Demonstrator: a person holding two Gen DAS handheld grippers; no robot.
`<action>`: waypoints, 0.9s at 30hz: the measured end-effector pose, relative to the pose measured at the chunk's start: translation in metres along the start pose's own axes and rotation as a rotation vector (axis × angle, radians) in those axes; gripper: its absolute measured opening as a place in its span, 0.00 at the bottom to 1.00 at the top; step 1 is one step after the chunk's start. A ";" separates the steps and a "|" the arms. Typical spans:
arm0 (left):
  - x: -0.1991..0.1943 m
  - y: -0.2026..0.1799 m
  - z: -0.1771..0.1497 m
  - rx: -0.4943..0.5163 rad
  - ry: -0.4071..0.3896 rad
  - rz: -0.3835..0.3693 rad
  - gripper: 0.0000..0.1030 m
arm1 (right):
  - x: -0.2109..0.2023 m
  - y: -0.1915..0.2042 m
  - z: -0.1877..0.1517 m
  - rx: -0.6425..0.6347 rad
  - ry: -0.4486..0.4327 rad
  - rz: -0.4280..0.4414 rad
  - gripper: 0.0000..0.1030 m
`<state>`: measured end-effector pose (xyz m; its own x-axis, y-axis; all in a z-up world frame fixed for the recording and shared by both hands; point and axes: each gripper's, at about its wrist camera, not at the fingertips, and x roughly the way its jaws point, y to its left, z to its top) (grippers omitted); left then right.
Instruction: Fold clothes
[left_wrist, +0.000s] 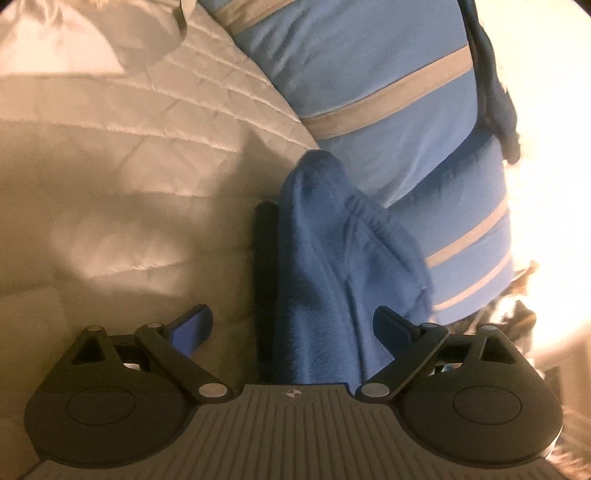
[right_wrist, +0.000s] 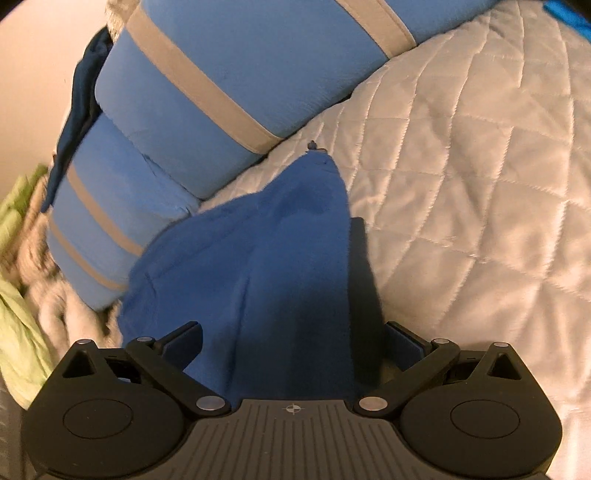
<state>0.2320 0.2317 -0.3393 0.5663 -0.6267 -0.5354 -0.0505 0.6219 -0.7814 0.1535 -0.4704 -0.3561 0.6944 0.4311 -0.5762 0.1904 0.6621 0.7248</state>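
A dark blue fleece garment (left_wrist: 325, 266) is bunched between the fingers of my left gripper (left_wrist: 295, 221); one black finger (left_wrist: 266, 236) shows on its left, the other is hidden under the cloth. The same garment (right_wrist: 280, 266) fills my right gripper (right_wrist: 317, 229), with one black finger (right_wrist: 364, 258) on its right. Both grippers are shut on the cloth and hold it above the quilted white bedspread (left_wrist: 147, 155), which also shows in the right wrist view (right_wrist: 461, 184).
Light blue pillows with grey stripes lie ahead, at the right in the left wrist view (left_wrist: 369, 74) and at the left in the right wrist view (right_wrist: 207, 92). A green cloth (right_wrist: 14, 314) and a grey knit blanket (right_wrist: 55, 306) lie at the far left.
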 end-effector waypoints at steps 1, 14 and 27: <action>0.002 0.001 0.001 -0.020 0.022 -0.028 0.93 | 0.002 0.002 0.000 -0.003 0.005 0.007 1.00; 0.032 -0.004 -0.001 -0.056 0.137 -0.105 0.76 | 0.010 -0.007 0.009 0.034 0.120 0.065 0.83; 0.042 -0.035 -0.010 -0.057 0.048 0.054 0.26 | 0.023 0.026 -0.005 0.018 0.075 -0.031 0.33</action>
<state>0.2493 0.1788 -0.3375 0.5214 -0.6157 -0.5907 -0.1276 0.6283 -0.7675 0.1712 -0.4401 -0.3528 0.6346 0.4557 -0.6242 0.2234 0.6650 0.7126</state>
